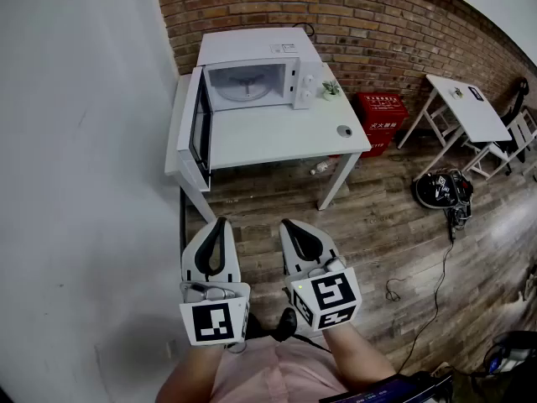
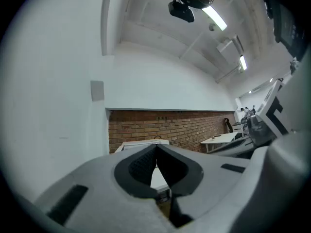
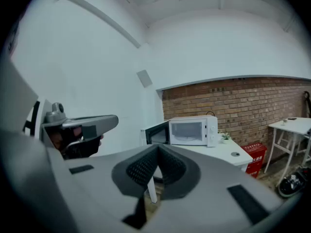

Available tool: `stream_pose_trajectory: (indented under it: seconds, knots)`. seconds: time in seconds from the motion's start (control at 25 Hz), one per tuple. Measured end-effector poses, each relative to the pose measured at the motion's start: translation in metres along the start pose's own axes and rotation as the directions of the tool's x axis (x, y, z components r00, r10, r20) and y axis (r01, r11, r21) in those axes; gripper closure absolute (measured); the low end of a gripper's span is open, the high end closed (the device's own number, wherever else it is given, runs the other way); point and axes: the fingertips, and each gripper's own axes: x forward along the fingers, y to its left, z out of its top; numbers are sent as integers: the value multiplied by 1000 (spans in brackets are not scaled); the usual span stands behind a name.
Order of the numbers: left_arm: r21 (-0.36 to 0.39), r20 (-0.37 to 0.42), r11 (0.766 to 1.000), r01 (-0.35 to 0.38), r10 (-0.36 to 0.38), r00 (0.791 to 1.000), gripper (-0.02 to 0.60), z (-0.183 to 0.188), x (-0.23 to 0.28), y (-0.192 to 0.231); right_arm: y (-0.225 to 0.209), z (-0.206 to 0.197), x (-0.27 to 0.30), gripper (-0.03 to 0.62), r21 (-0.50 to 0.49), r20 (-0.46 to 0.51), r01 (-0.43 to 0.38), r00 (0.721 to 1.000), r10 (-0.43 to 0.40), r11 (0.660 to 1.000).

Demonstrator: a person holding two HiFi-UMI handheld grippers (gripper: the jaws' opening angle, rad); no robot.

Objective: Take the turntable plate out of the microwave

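**A:** status?

**B:** Approach step, nothing touched yet. Left gripper (image 1: 220,222) and right gripper (image 1: 288,223) are both clenched on nothing, pads meeting. They're side by side, well short of the table (image 1: 277,141).

**A:** plate?

**B:** Turntable plate (image 1: 245,82) lies flat inside the microwave (image 1: 289,44). Door (image 1: 199,124) is swung wide to the left.

**A:** how to do it right?

**B:** My call: walk up square to the cavity and spread the jaws before reaching in. Go in level and low, keeping off the door edge. Pinch the near rim, lift slightly (prob sits on a hub), then pull straight out. Support the far rim w/ the other gripper once it's clear.

**A:** materials?

**B:** Plate is round, thin and pale. Looks like glass, so prob slick and brittle, no slamming. Pads are dark w/ a dotted texture, so grip should be ok. Microwave casing is smooth white and the tabletop is flat white. Brick wall (image 1: 394,23) behind, plank floor (image 1: 377,225).
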Motion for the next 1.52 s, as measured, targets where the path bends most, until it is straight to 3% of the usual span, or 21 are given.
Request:
stream_pose_trajectory:
  seconds: [0.28, 0.36, 0.44, 0.56, 0.92, 1.12, 1.32, 1.52]
  knots:
    - [-14, 10, 1000, -2, 2, 1000, 574, -3, 6, 1, -12, 1, 4, 588, 23, 29, 40, 999, -41, 999]
    - [-8, 25, 1000, 4, -4, 1000, 484, -3, 9, -1, -17, 1, 6, 466, 41, 26, 33, 999, -34, 999]
    - [-5, 38, 1000, 8, -8, 999, 450, -2, 10, -3, -21, -1, 7, 446, 43, 16, 26, 1000, -27, 999]
    - [-26, 13, 1000, 4, -4, 1000, 445, -5, 12, -9, -27, -3, 7, 448, 38, 11, 23, 1000, -24, 999]
    - [33, 24, 998, -57, 57, 998, 466, -6, 16, -24, -48, -7, -1, 465, 25, 7, -21, 1000, 21, 999]
    - [-16, -37, 999, -49, 49, 998, 469, -18, 27, -41, -62, -12, 5, 474, 40, -1, -28, 1000, 28, 999]
    - [7, -45, 999, -53, 53, 998, 471, -34, 54, -33, -79, -19, 30, 474, 45, -17, -30, 999, 31, 999]
    - [-28, -56, 999, -39, 38, 998, 472, -45, 102, -20, -101, -21, 76, 474, 51, -34, -24, 999, 26, 998]
